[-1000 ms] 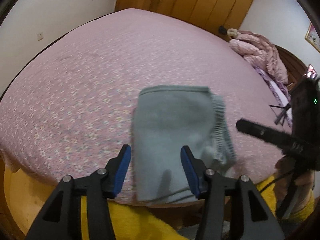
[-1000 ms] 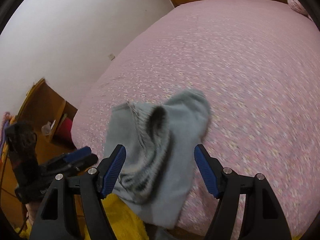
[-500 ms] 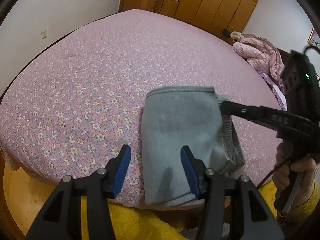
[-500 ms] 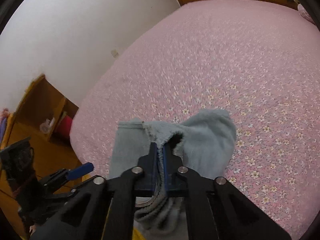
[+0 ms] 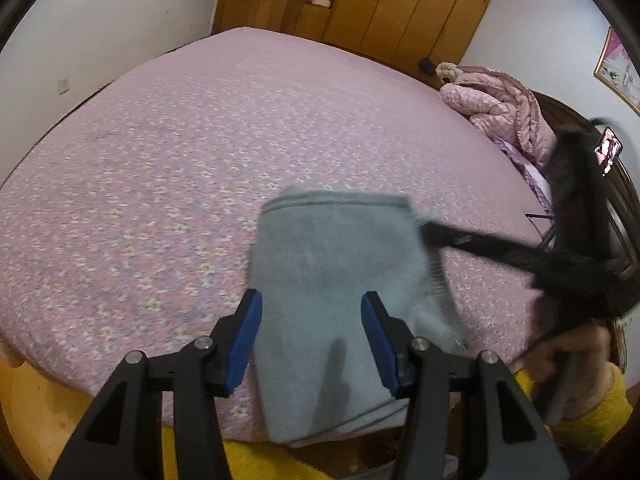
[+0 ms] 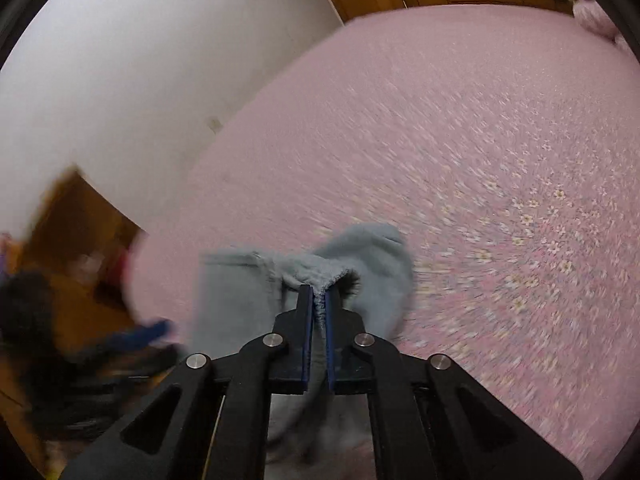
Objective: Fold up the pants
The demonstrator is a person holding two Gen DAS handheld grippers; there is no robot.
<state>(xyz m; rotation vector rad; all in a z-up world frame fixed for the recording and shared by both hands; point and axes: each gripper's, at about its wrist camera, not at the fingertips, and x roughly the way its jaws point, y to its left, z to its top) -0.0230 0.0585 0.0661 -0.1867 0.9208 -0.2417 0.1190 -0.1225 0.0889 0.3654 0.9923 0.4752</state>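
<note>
Grey pants (image 6: 368,256) in right tool (image 6: 315,294)

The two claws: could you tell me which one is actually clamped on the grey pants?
The right claw: its blue pads are shut on a raised edge of the grey pants. The left claw is open, its pads on either side of the fabric.

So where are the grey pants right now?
The pants lie folded at the near edge of the pink bed, pinched by the right gripper.
</note>
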